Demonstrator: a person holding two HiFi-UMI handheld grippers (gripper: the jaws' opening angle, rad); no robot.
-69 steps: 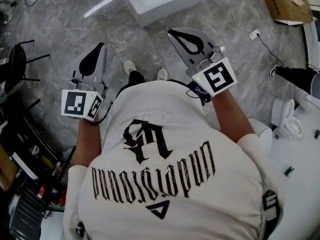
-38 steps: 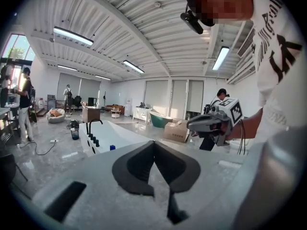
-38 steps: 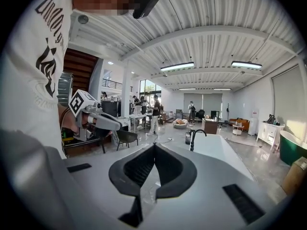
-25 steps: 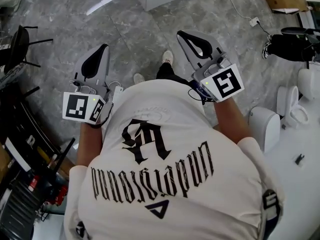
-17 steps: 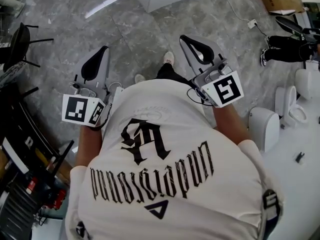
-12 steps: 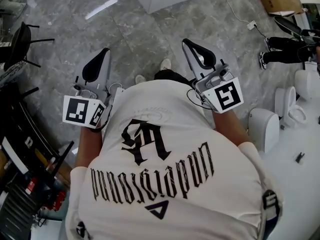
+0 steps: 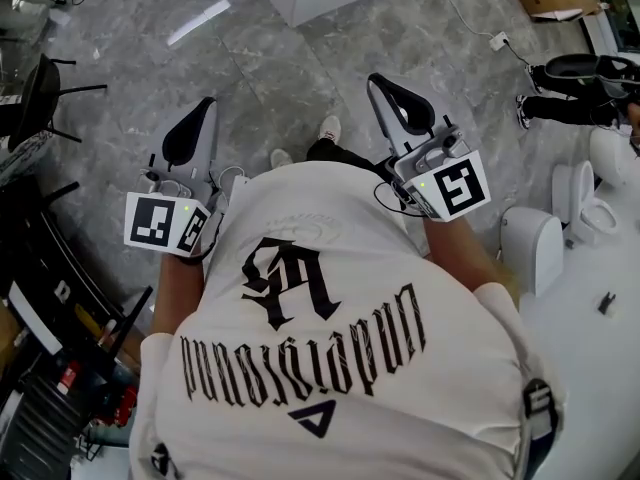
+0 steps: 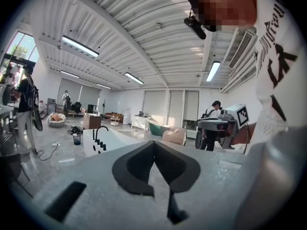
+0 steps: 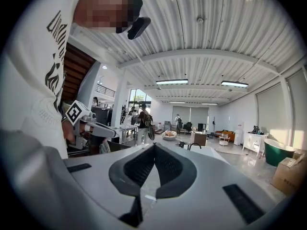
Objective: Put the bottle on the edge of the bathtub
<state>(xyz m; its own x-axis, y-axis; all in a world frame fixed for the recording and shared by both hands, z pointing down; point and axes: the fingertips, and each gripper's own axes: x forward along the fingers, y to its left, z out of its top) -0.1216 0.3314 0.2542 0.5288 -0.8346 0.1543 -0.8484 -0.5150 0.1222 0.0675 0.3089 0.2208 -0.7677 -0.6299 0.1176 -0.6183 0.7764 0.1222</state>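
Well, neither claw has anything in it. The left claw (image 8: 154, 143) has its jaws pressed together on nothing, and the right claw (image 9: 153, 147) is closed up just the same. Both are held out about level in front of the person's chest, well apart from each other. The bottle I cannot find in any view, and it is certainly not between either pair of jaws. The white bathtub (image 7: 320, 3) stands off ahead across the grey floor (image 7: 270, 68), well clear of both claws. I'd guess a bathroom bottle is light and fairly stiff, but smooth-sided and apt to slip or topple. So the safest hold looks to be square across the middle of its body, below the neck, once the jaws are opened
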